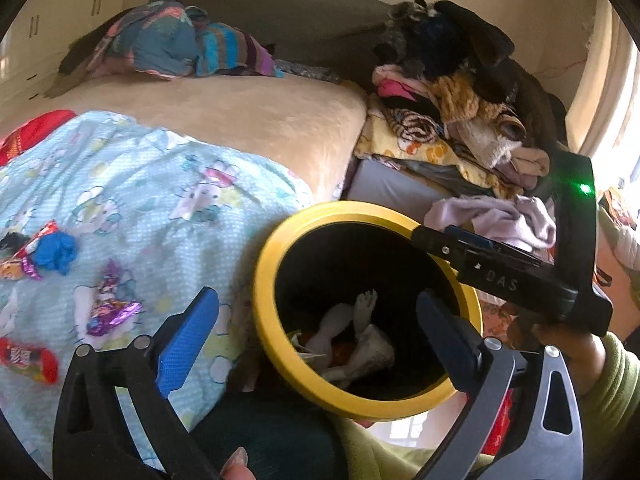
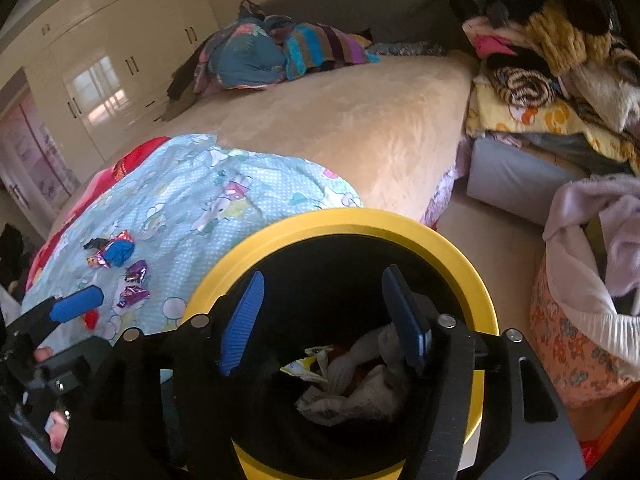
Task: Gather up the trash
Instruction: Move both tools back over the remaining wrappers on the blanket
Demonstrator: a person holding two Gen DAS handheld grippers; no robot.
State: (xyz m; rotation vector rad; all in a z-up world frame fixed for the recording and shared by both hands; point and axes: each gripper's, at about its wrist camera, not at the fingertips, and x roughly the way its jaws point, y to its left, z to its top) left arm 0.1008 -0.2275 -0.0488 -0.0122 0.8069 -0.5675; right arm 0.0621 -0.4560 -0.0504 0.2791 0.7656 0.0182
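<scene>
A black bin with a yellow rim [image 1: 264,280] [image 2: 400,224] stands beside the bed. Crumpled white paper and wrappers [image 1: 360,344] [image 2: 360,380] lie at its bottom. My left gripper [image 1: 316,296] is open wide over the bin's mouth, with nothing between its pads. My right gripper [image 2: 324,276] is open above the bin too and holds nothing. In the left wrist view the right gripper [image 1: 452,240] reaches over the far rim. On the light blue cartoon sheet [image 1: 160,200] lie a blue crumpled piece [image 1: 56,252] [image 2: 118,252], a purple wrapper [image 1: 112,312] [image 2: 134,284] and a red wrapper [image 1: 28,358].
A tall heap of clothes [image 1: 460,100] rises right of the bed. A printed basket with lilac cloth [image 2: 580,280] stands right of the bin. Blankets [image 2: 260,52] lie at the bed's far end, before white wardrobes [image 2: 120,60]. A green sleeve [image 1: 608,392] shows bottom right.
</scene>
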